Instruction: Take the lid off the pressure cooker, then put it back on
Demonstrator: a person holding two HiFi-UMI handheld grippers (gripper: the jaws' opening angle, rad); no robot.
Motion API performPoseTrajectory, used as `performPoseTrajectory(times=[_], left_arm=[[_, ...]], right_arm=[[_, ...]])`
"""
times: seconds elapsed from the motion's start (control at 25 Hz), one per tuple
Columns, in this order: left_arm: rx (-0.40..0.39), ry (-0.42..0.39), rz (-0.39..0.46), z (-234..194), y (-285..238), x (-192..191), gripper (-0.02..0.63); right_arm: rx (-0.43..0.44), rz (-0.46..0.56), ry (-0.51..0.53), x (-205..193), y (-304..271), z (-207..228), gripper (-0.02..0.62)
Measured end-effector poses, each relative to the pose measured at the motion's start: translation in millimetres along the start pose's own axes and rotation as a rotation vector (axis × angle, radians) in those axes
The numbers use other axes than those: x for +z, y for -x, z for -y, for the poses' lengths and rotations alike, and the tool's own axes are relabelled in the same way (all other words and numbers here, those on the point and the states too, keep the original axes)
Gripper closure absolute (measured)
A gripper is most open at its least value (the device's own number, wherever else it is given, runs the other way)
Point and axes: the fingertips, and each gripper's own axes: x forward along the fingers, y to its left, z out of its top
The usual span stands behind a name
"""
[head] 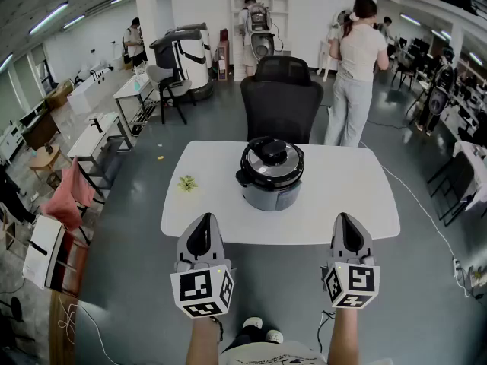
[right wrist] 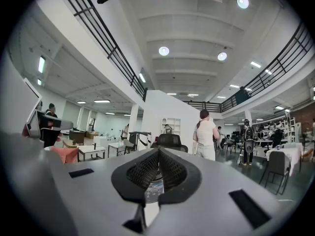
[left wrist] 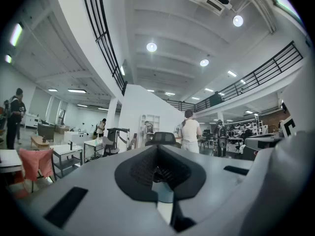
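The cooker [head: 272, 175] is standing on the white table [head: 342, 204], near its middle and toward the far edge. The lid [head: 272, 158] is sitting on the cooker, with its black handle facing up. A side handle is projecting from the cooker body toward the left of the head view.

The left gripper [head: 205, 219] is hovering at the near edge of the table, left of the cooker and well apart from it. Its jaws are pressing together, with nothing clamped between them. In the left gripper view, the left gripper [left wrist: 157, 154] is pointing level across the room.

The right gripper [head: 347, 219] is hovering at the near edge of the table, right of the cooker and well apart from it. Its jaws are also closing fully on each other and holding nothing. In the right gripper view, part of the cooker [right wrist: 153, 188] is showing through the gap behind the meeting tips of the right gripper [right wrist: 158, 154].

A black chair [head: 281, 101] is standing just beyond the table. A person [head: 354, 74] is standing beside it, facing away. A small green item [head: 187, 182] is lying on the table to the left of the cooker.
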Motion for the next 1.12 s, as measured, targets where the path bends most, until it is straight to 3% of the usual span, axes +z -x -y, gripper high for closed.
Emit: performPoseTrajectory(times=[0.8, 0.96, 1.04, 1.12], left_arm=[[0.006, 0.029, -0.033, -31.2, -33.7, -9.9, 0.592], [-0.011, 0.057, -0.039, -37.8, -45.6, -13.4, 0.587], [-0.024, 0.060, -0.045, -40.1, -49.6, -15.1, 0.520], [-0.033, 0.060, -0.050, -42.3, -53.0, -14.3, 0.501]], right_arm=[[0.012, -0.021, 0.034, -2.2, -38.1, -21.9, 0.580], [0.028, -0.036, 0.051, -5.2, -50.2, -31.4, 0.511], [0.039, -0.040, 0.056, -6.1, -54.1, -37.3, 0.469], [0.051, -0.046, 0.063, -5.2, -57.8, -42.7, 0.422]])
